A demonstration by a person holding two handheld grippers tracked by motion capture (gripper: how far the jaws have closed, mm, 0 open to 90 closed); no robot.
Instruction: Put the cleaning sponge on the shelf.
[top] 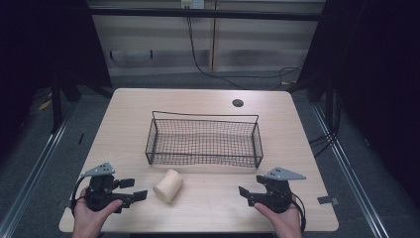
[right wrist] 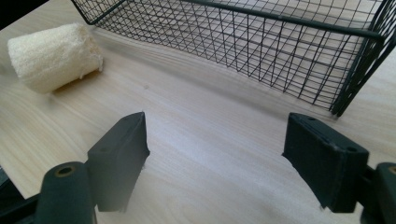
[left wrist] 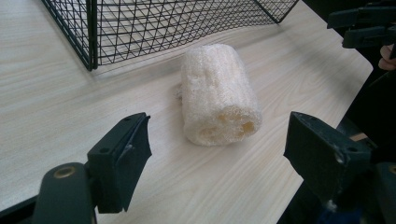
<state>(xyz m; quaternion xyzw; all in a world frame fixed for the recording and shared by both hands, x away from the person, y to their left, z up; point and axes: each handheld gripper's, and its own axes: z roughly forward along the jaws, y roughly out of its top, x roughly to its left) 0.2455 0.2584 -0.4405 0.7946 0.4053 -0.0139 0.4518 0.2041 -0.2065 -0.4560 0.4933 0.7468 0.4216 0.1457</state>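
High view's got the pale cylindrical loofah sponge point(top: 168, 186) lying near the wooden tabletop's point(top: 208, 208) front edge, just in front of the black wire mesh basket point(top: 203, 139). Left claw point(top: 132, 189) and right claw point(top: 243, 194) gape wide, gripping nothing.

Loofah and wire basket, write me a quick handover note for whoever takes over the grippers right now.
Left gripper: open, holding nothing, on the near left of the table, jaws pointed at the loofah.
Right gripper: open, holding nothing, on the near right, apart from everything.
Loofah: lies on its side on the table, just in front of the wire basket, outside it, touched by neither gripper.
Wire basket: mid-table, nothing inside.
Done: nothing yet; the loofah is ungrasped.
Left: probably close the left gripper on the loofah, lift it over the near wall and set it in the basket.
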